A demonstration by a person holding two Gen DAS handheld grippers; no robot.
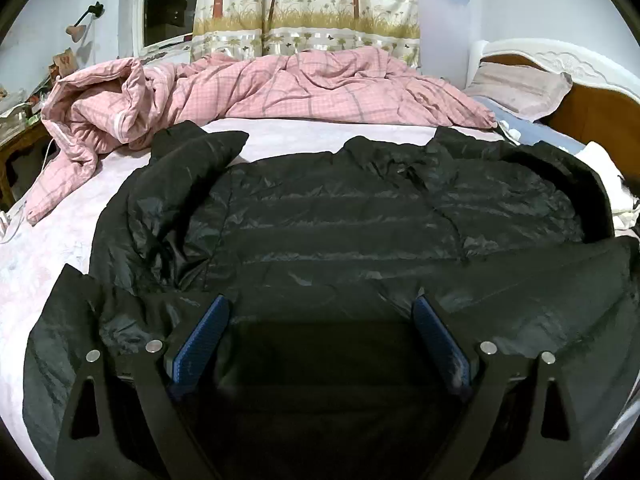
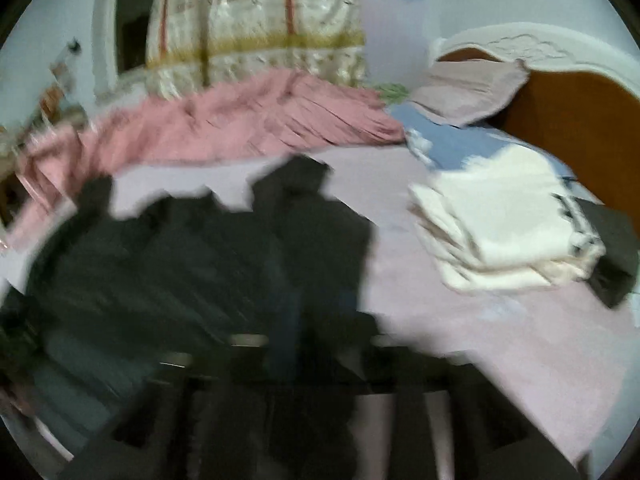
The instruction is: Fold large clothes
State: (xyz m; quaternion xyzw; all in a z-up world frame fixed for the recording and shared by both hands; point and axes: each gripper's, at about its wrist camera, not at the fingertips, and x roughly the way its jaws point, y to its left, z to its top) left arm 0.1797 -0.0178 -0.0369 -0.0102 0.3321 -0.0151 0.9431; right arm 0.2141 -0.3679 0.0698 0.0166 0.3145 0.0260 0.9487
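Left wrist view first: black puffer jacket (image 1: 340,216) lies spread on the bed (image 1: 48,256), collar toward twelve o'clock, hem toward six, one sleeve doubled back at ten o'clock. The left gripper (image 1: 320,312) hangs just above the hem with its blue pads (image 1: 204,340) wide apart and nothing pinched between them. The quilted nylon looks light, soft and slick, so I judge it will slide and spring back unless a thick bite of hem or cuff is taken. A pink duvet (image 1: 280,88) is heaped along twelve o'clock, leaving bare sheet only at nine o'clock.

Right wrist view, badly blurred: the jacket (image 2: 180,264) fills the area from seven to ten o'clock. The right gripper (image 2: 304,320) is a dark smear at six o'clock; its jaws seem to stand apart, with no cloth clearly caught between them. Folded white laundry (image 2: 500,232) sits at three o'clock, near the headboard (image 2: 580,128). Open sheet between it and the jacket gives room for folding the sleeve inward.
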